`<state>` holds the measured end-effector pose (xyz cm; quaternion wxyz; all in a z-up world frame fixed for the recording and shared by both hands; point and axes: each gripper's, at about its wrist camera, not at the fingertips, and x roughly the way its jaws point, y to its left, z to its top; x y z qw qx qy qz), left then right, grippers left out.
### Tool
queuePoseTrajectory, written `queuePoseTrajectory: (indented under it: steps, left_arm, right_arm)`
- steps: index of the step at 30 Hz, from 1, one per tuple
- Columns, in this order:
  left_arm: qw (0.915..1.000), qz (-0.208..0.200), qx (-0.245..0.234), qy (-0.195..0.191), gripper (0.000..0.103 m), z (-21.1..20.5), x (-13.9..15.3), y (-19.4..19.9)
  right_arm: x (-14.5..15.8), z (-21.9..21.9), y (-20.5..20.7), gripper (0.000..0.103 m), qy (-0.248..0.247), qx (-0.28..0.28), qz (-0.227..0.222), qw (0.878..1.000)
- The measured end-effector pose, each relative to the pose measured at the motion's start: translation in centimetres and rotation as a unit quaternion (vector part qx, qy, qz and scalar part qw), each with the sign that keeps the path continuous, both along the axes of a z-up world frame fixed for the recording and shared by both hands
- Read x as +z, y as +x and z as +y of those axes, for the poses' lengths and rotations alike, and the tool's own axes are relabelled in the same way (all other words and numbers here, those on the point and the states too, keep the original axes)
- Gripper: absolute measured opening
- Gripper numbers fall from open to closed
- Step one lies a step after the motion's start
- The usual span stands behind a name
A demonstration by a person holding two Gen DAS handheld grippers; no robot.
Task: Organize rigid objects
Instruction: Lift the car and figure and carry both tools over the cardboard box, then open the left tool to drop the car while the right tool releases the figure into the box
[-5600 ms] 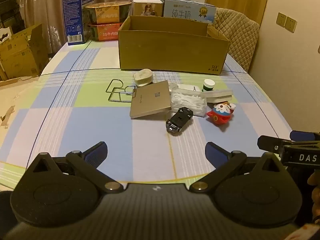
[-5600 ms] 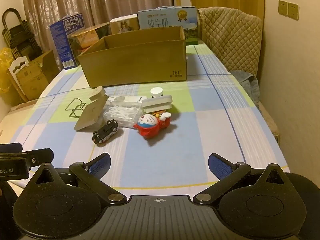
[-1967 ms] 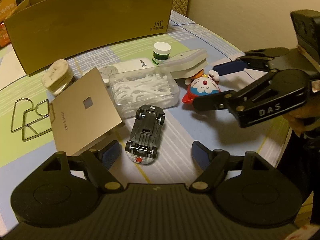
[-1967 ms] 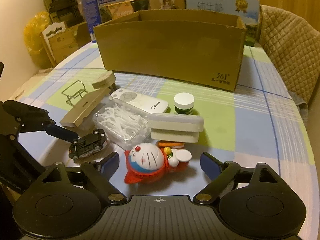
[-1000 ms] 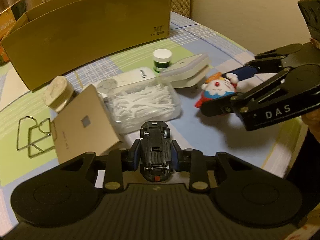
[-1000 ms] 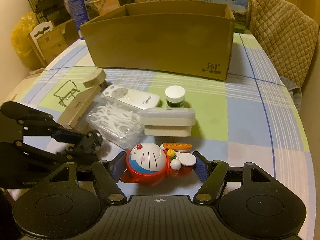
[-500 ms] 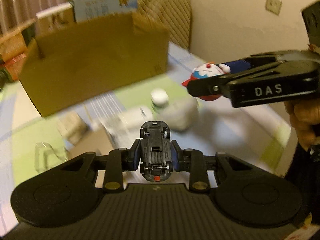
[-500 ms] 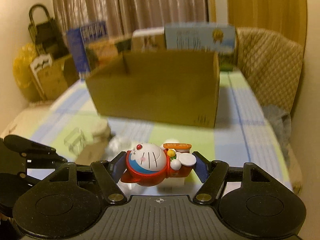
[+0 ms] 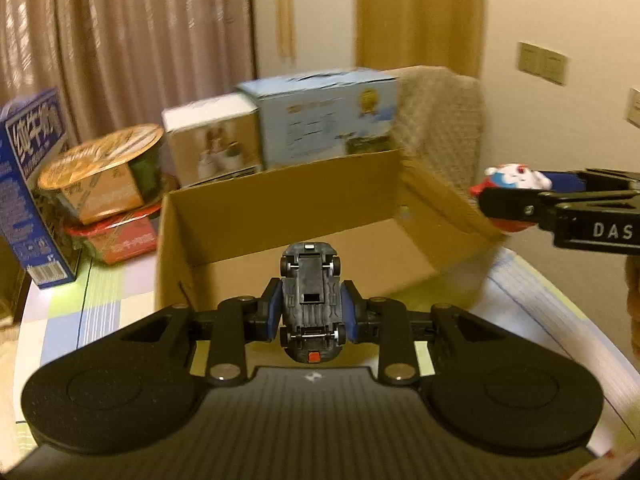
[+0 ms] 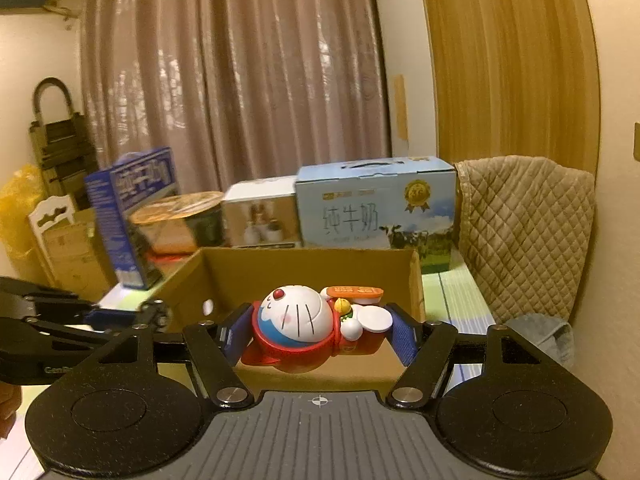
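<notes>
Left gripper (image 9: 311, 312) clamps the black toy car (image 9: 311, 300); right gripper (image 10: 318, 330) clamps the red-and-white cat figurine (image 10: 308, 328) above the open brown cardboard box (image 9: 208, 216).

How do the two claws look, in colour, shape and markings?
Both are matte black. The left claw and the right claw each have blue pads on the fingers, flat link arms with silver rivets, two round discs and a ribbed body. Seen from the side, the right claw shows white letters "DAS".
</notes>
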<state>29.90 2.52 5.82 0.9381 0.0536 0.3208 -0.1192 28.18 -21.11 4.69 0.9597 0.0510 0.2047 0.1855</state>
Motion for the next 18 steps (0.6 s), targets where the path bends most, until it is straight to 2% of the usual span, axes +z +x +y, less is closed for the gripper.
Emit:
queuePoseTrajectory:
  steps: [7,14,17,18]
  left_arm:
    - [0.9992,0.025,0.03,-0.008,0.026,1.1,-2.6,5.0]
    - [0.9987,0.026,0.038,-0.021,0.026,0.8,-4.3,7.5]
    - [0.9978,0.03,0.048,-0.036,0.042,1.1,-4.7,8.2]
    - [0.9976,0.029,0.051,-0.037,0.043,1.2,-4.7,8.2]
  right_arm:
    - [-3.9,2.0,6.5,0.067,-0.017,-0.008,0.06,0.998]
    - [-6.6,2.8,9.0,0.067,-0.022,-0.004,0.091,0.996]
    - [-7.0,2.7,9.5,0.067,-0.018,-0.007,0.097,0.995]
    - [-7.0,2.6,9.6,0.067,-0.016,-0.009,0.098,0.995]
